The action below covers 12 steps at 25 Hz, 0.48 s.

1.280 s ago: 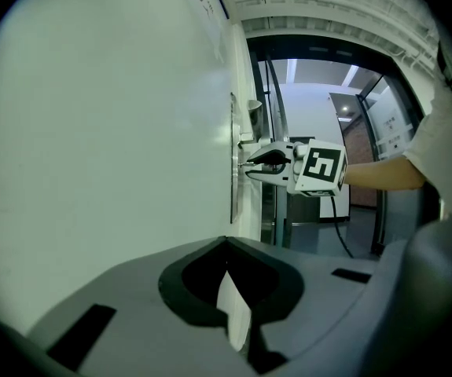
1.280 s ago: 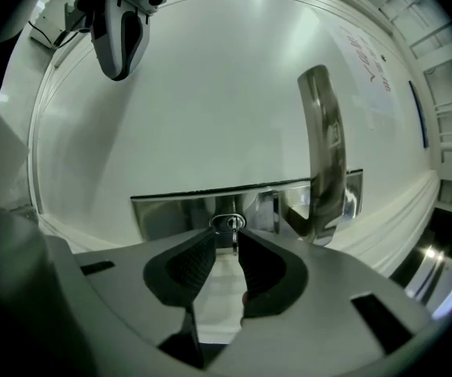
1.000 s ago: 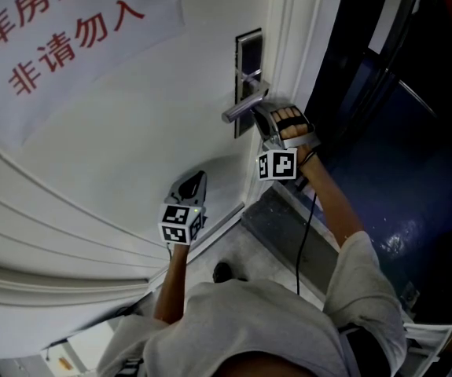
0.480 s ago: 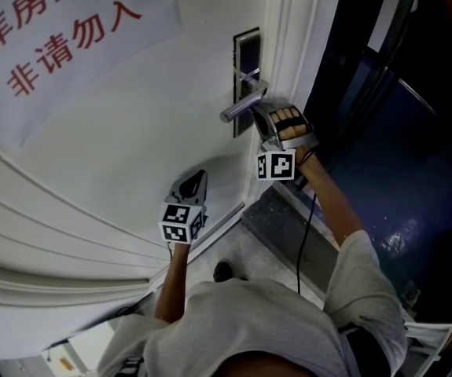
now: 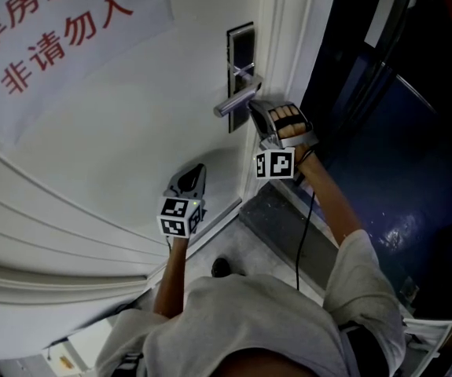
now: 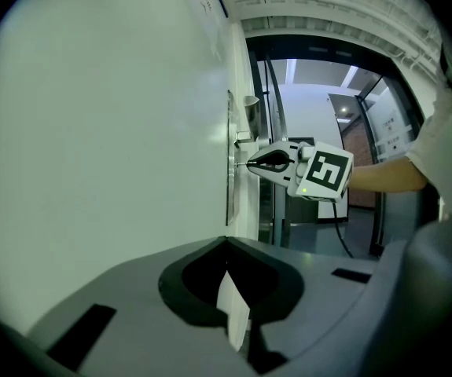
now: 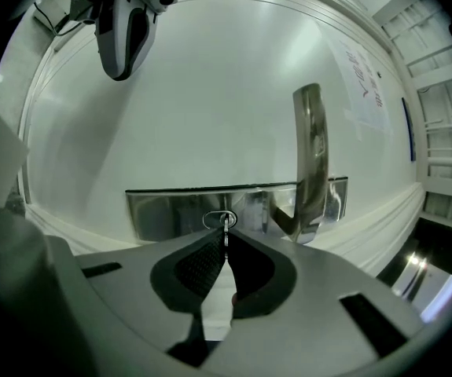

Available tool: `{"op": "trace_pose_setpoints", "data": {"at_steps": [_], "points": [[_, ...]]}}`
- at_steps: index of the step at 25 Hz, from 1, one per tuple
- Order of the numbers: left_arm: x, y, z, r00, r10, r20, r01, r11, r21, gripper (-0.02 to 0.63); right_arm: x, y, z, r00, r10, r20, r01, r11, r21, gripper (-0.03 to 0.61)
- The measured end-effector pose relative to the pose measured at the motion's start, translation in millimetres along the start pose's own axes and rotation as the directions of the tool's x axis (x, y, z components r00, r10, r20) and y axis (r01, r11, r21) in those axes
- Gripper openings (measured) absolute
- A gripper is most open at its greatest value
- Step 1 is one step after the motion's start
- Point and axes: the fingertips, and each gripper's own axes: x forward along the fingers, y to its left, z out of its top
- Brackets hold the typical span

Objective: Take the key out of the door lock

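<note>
A thin metal key (image 7: pixel 226 228) sticks out of the oval keyhole (image 7: pixel 218 219) in the steel lock plate (image 7: pixel 170 210) on the white door (image 5: pixel 131 132). My right gripper (image 7: pixel 226 239) is shut on the key's end, tips right at the plate and just below the lever handle (image 5: pixel 237 99). From the left gripper view, the right gripper (image 6: pixel 259 162) points straight at the door edge. My left gripper (image 5: pixel 197 171) hangs lower down, close to the door face, shut with nothing held.
A white paper notice (image 5: pixel 53 38) with red characters is stuck on the door's upper left. Right of the door frame lies a dark open doorway (image 5: pixel 398 132). A black cable (image 5: pixel 303 234) runs down from the right gripper. The door's raised mouldings (image 5: pixel 68 234) curve below.
The head view has drifted a little, so the lock sits slightly further left and higher. The right gripper stays clamped at the keyhole; the left gripper has hardly moved.
</note>
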Motion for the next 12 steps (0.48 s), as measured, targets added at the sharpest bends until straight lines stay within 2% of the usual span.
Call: {"op": "trace_pose_setpoints", "data": {"at_steps": [7, 12], "points": [[-3, -3, 1, 1.0, 0.009, 0.002, -0.009, 1.0, 0.001, 0.018, -18, 1, -6, 1.0, 0.006, -0.005, -0.006, 0.999, 0.044, 0.031], [-6, -7, 0, 1.0, 0.009, 0.002, -0.009, 1.0, 0.0, 0.018, -32, 2, -10, 1.0, 0.013, -0.019, -0.01, 0.991, 0.136, 0.031]]}}
